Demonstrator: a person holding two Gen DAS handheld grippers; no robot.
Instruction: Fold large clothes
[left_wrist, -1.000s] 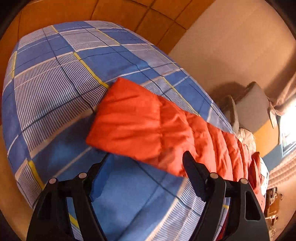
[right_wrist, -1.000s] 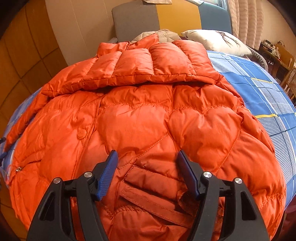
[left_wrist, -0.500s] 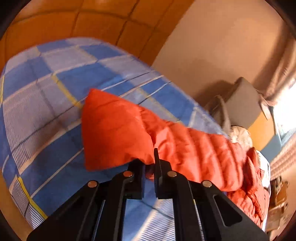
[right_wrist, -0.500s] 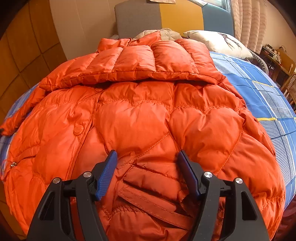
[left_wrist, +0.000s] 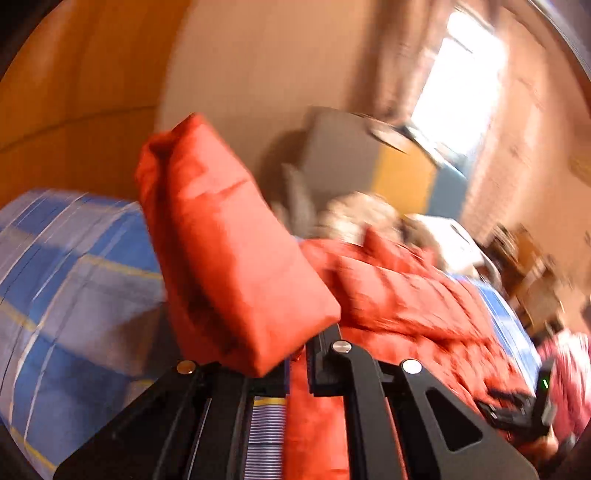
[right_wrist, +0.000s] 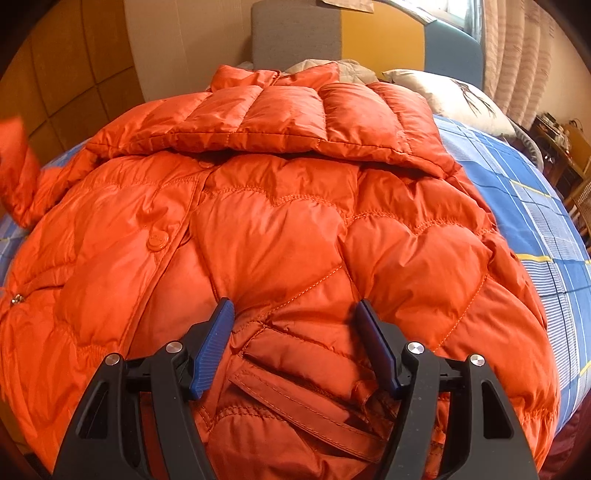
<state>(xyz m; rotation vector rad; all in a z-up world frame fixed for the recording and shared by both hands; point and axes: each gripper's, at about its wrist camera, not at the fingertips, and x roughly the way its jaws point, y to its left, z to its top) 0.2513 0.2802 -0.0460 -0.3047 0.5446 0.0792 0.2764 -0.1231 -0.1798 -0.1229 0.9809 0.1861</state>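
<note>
One orange puffer jacket (right_wrist: 280, 229) lies lengthwise on the bed (right_wrist: 535, 221), hood toward the headboard. The left claw (left_wrist: 297, 369) grips its one raised sleeve (left_wrist: 229, 251); the right claw (right_wrist: 295, 347) hovers open.

I find the left wrist view heavily motion-blurred, its window (left_wrist: 461, 92) blown out white. The right wrist view is sharp, evenly daylit — both show fisheye bending and dark corners.
</note>
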